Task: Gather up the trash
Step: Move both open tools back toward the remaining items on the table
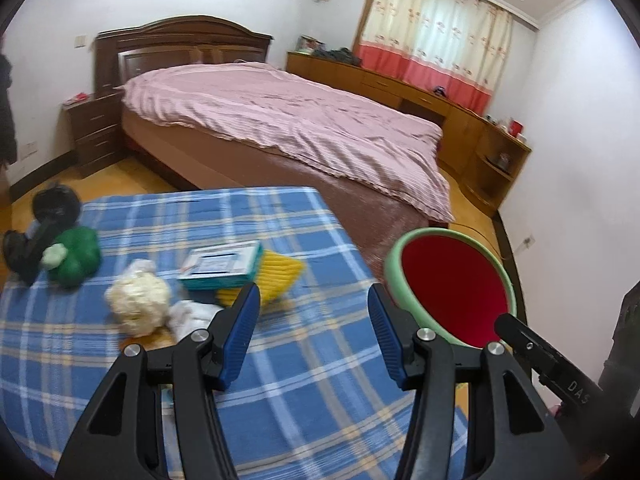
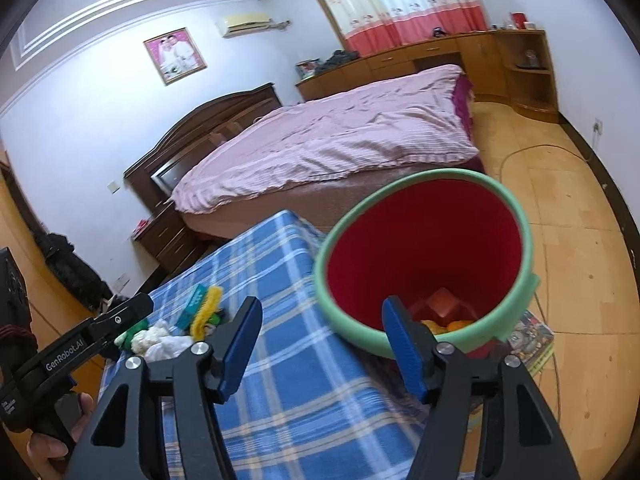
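On the blue plaid tablecloth [image 1: 300, 380] lies a pile of litter: a green soft lump [image 1: 74, 256], a white crumpled ball [image 1: 138, 296], a white tissue [image 1: 192, 316], a teal box [image 1: 220, 264] and a yellow ribbed sponge [image 1: 280, 276]. My left gripper [image 1: 314, 300] hovers open over the cloth just right of the pile, with nothing between its blue pads. Beside the table's right edge stands a bin [image 1: 440, 232] with a green rim and a red inside. My right gripper [image 2: 320, 320] is open and empty at the bin's near rim [image 2: 432, 174]. Orange and yellow pieces [image 2: 444, 312] lie at the bin's bottom.
A bed with a pink cover [image 1: 300, 128] fills the room behind the table, with a dark nightstand [image 1: 92, 132] at its left and wooden cabinets [image 1: 460, 120] along the window wall. Magazines [image 2: 532, 340] lie by the bin. A cable [image 2: 540, 148] runs over the floor.
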`<action>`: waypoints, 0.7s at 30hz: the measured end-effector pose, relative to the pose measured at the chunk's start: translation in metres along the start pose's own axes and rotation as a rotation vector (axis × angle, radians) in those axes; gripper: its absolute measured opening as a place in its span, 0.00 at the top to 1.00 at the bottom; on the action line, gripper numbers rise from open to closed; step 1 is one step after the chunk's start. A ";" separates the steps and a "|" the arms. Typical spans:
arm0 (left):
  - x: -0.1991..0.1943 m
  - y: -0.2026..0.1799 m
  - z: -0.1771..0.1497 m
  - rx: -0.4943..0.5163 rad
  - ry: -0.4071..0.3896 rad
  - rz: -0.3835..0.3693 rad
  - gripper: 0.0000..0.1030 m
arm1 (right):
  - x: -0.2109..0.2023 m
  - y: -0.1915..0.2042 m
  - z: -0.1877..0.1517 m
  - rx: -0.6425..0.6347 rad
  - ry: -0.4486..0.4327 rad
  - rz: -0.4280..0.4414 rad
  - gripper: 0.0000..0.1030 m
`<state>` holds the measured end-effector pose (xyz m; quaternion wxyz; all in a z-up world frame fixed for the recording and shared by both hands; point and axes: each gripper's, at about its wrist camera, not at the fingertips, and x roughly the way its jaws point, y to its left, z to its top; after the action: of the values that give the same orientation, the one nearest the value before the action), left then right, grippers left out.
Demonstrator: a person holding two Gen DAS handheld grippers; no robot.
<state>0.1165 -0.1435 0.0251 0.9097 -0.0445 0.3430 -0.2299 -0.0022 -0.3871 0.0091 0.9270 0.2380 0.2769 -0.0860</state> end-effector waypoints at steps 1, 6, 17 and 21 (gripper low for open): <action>-0.003 0.006 0.000 -0.009 -0.004 0.011 0.46 | 0.001 0.005 0.000 -0.006 0.003 0.007 0.35; -0.014 0.032 0.000 -0.050 -0.018 0.065 0.46 | 0.007 0.025 -0.003 -0.034 0.019 0.032 0.34; -0.023 0.086 -0.006 -0.135 -0.009 0.170 0.46 | 0.025 0.055 -0.013 -0.070 0.070 0.060 0.33; -0.022 0.101 -0.009 -0.163 -0.003 0.189 0.46 | 0.031 0.063 -0.018 -0.086 0.090 0.064 0.33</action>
<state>0.1356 -0.0429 0.0070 0.9212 -0.0862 0.3619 -0.1144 0.0335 -0.3244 0.0035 0.9253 0.2101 0.3140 -0.0336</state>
